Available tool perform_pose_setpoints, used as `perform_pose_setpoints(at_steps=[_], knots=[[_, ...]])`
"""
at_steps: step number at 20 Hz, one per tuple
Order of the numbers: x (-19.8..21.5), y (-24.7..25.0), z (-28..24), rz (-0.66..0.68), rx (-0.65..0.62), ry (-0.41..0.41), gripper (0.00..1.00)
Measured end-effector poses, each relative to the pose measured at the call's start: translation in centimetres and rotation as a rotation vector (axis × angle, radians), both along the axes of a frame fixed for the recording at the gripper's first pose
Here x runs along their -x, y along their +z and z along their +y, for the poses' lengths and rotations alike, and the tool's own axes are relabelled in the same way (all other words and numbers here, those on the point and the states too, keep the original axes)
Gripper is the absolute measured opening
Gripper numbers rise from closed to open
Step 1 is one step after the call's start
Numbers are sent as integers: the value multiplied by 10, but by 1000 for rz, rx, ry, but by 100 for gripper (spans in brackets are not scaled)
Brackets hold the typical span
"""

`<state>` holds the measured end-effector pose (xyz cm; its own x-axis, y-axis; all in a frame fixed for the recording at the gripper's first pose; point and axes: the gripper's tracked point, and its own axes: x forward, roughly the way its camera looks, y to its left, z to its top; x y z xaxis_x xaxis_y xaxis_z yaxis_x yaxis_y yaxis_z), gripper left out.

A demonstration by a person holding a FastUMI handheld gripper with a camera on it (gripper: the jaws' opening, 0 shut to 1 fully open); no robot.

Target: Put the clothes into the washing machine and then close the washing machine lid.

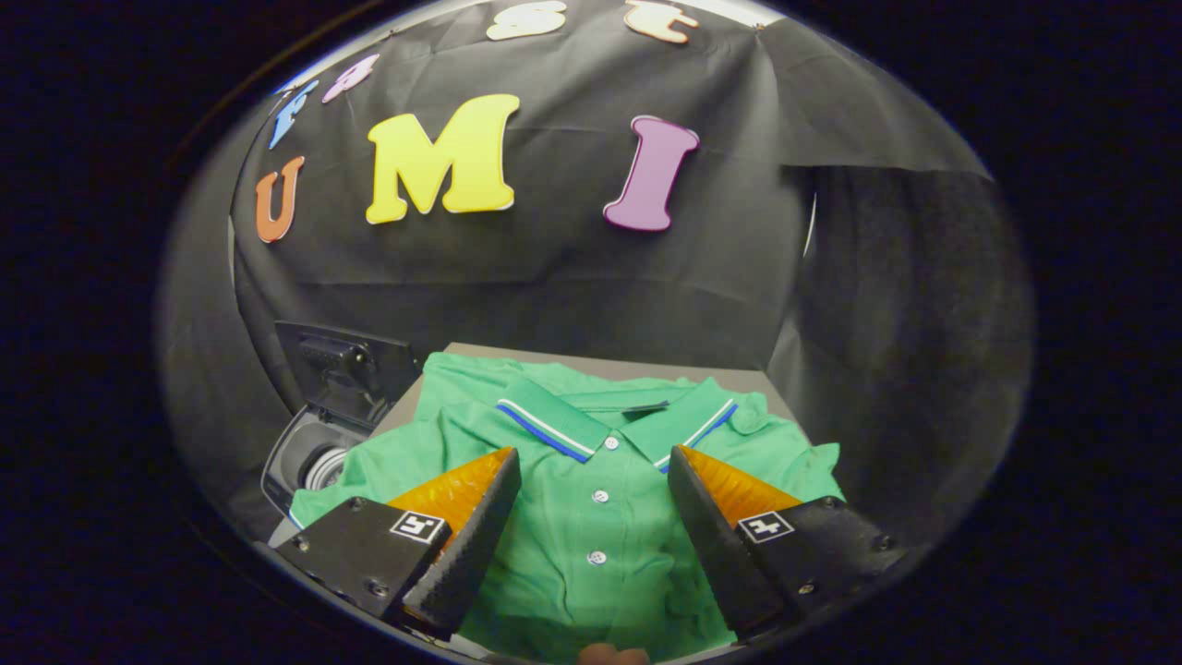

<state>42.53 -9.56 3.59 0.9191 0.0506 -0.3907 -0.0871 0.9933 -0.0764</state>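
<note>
Fingers (591,462) spread above green polo shirt (591,517), grey table (739,380), open washing machine (319,443) beside, black cloth wall (572,277)

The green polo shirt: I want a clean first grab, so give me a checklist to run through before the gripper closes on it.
1. Gripper open: ok, fingers spread wide.
2. Green polo shirt between the fingers: ok, its button placket lies in the gap.
3. Fingers touching the fabric: cannot tell.
4. Washing machine lid raised: ok, drum opening shows beside the shirt's sleeve.
5. Shirt free of the machine opening: cannot tell, the sleeve lies close to it.
</note>
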Motion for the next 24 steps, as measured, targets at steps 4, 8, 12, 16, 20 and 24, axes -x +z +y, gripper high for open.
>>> perform_pose_setpoints(at_steps=[4, 8, 12, 16, 20, 24], knots=[[-7, -23, 1, 87, 12, -5, 100], [-9, -25, 4, 146, 21, 6, 100], [-8, -25, 4, 175, 5, 5, 100], [-6, -28, 3, 193, -31, -41, 100], [-4, -26, 10, 259, -27, 14, 68], [-4, -25, 6, 241, -18, -19, 7]])
